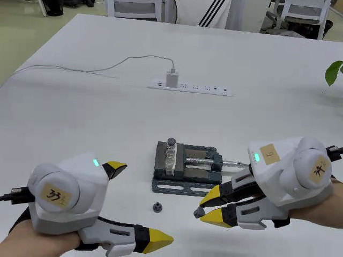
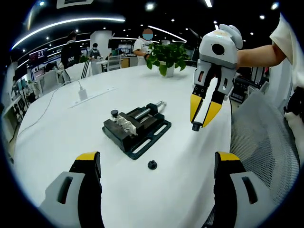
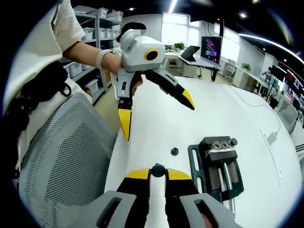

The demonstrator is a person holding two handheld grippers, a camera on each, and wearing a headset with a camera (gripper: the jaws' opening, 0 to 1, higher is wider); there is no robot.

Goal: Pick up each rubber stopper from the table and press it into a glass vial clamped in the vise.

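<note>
Surface: white table (image 1: 80, 107), smooth and matte.
Left gripper (image 3: 158, 120): white shell, black jaws with yellow wedge tips. Jaws are spread wide and hold nothing, low at the near left.
Right gripper (image 1: 205, 210): same build. Tips are almost together, pinching the held stopper (image 3: 157, 170), a round piece of dark rubber.
Loose stopper (image 1: 157, 206): small, dark and flanged, lying on the table between the grippers.
Vise (image 1: 187, 174): dark metal with a ribbed base and a bright screw, just behind the loose stopper.
Vials (image 1: 170, 158): clear glass, upright between the vise jaws. The end one is capped dark.
Power strip (image 1: 190, 87): long and white, farther back, with a white charger (image 1: 171, 79) and thin cable (image 1: 80, 68).
Room: chairs (image 1: 134, 8) past the far edge, green plant (image 1: 332, 72) at right.
</note>
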